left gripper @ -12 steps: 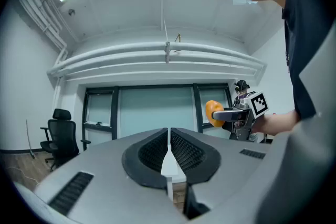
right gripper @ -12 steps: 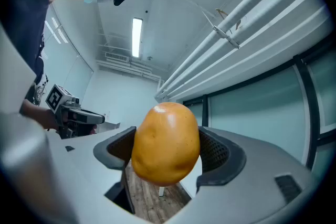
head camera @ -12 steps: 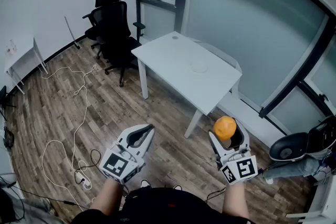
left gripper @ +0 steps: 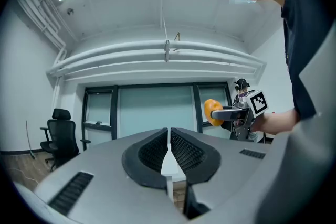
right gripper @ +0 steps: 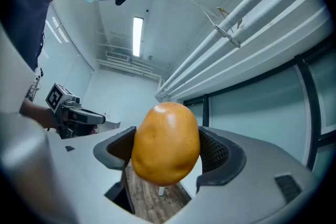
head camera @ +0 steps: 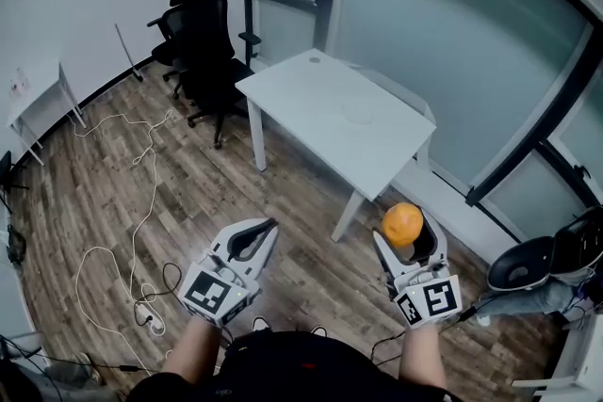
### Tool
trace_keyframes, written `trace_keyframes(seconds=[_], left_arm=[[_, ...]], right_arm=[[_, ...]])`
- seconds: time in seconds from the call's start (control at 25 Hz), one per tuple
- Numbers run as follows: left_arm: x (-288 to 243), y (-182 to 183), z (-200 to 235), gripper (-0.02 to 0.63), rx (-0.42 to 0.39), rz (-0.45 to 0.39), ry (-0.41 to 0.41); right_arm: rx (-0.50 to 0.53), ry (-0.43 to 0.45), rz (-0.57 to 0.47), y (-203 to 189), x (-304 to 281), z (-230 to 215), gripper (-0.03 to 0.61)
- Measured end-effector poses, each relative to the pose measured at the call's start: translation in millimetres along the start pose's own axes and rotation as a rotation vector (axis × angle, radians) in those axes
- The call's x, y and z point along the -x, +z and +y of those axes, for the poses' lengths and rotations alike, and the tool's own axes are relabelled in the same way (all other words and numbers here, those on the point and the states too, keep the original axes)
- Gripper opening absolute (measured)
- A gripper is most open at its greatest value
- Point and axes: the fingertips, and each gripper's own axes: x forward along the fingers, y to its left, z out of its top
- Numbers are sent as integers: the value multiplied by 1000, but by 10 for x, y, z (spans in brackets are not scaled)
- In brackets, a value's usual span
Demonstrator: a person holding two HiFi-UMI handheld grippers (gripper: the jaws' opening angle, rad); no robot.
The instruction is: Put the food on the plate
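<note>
My right gripper (head camera: 407, 237) is shut on an orange, potato-shaped piece of food (head camera: 402, 224), which fills the middle of the right gripper view as the same food (right gripper: 166, 143) pressed between the two dark pads. My left gripper (head camera: 256, 235) is held low at the left with its jaws together and nothing in them; the left gripper view shows the jaws (left gripper: 168, 150) touching. Both are held in the air over the wooden floor, short of the white table (head camera: 334, 121). On the table lies a faint round plate (head camera: 358, 115).
Black office chairs (head camera: 203, 33) stand left of the table by the glass wall. White cables (head camera: 141, 202) trail over the floor at the left. A small white side table (head camera: 38, 99) is at the far left, and a black and grey object (head camera: 551, 264) at the right.
The view has shifted slightly; both grippers sit about where they were, the right one still holding the food.
</note>
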Motion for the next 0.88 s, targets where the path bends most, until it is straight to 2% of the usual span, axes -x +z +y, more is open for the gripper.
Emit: trace_keyframes(seconds=[0.24, 0.4, 0.6, 0.76, 0.88], left_arm=[[73, -110, 10, 34, 19, -9, -27], [117, -144, 148, 35, -20, 2, -37], [365, -290, 484, 35, 21, 15, -41], [466, -468, 822, 35, 31, 44, -61], [493, -581, 1017, 35, 72, 40, -79]], right_arm=[[14, -5, 10, 3, -7, 68, 379], [-7, -10, 31, -67, -182, 158, 379], [-11, -13, 62, -185, -459, 505, 379], [45, -22, 68, -256, -705, 805, 379], [45, -22, 89, -368, -879, 945, 379]])
